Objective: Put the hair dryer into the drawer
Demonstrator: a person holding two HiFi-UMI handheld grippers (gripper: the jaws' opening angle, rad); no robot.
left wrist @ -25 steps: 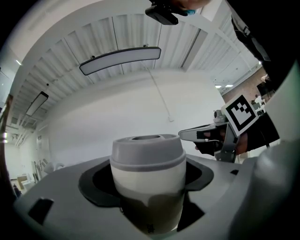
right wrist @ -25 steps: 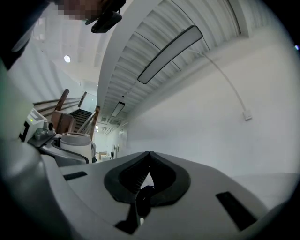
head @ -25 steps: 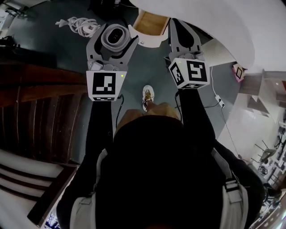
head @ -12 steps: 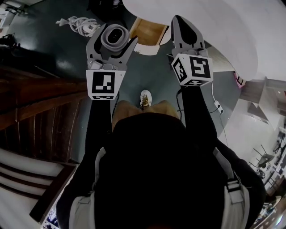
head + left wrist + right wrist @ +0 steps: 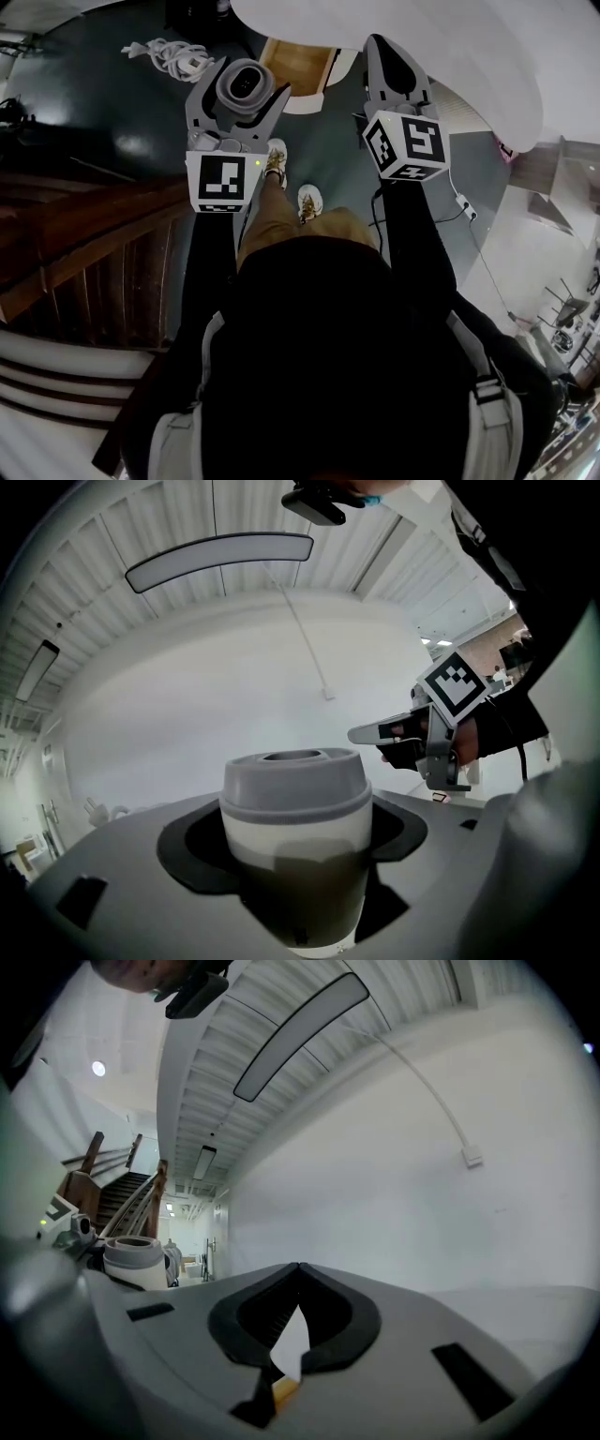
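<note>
Dark floor [image 5: 103, 122] underfoot, wooden stairs [image 5: 84, 244] off to the outer side of my left hand-held gripper, white rounded cabinet [image 5: 450, 56] ahead of both.

Item 1. My left hand-held gripper [image 5: 249, 77]: jaws spread and clamped on the hair dryer [image 5: 240, 86], one jaw on each side of its barrel.

Item 2. Hair dryer: held between those jaws, close to their tips. Its long axis stands across the plane of the jaws, roughly upright. The grey collared end with its dark round mouth points up toward my head; the white body runs down below the jaws. The handle is not visible in any view.

Item 3. My right hand-held gripper [image 5: 384, 52]: jaws brought together at the tips with nothing between them. It is level with the left one and apart from it, raised just in front of the cabinet.

Item 4. Drawer [image 5: 295, 64]: wooden inside, pulled out of the cabinet. It sits beyond the tips of my hand-held grippers, in the gap between the two and nearer the left one. The hair dryer is just short of the drawer's near left corner in the head view, not inside it.

Item 5. White coiled cable [image 5: 169, 56]: on the floor, beyond and outward of my left hand-held gripper, well apart from the drawer.

Item 6. My shoes [image 5: 309, 202]: on the floor behind and below the hand-held grippers.
</note>
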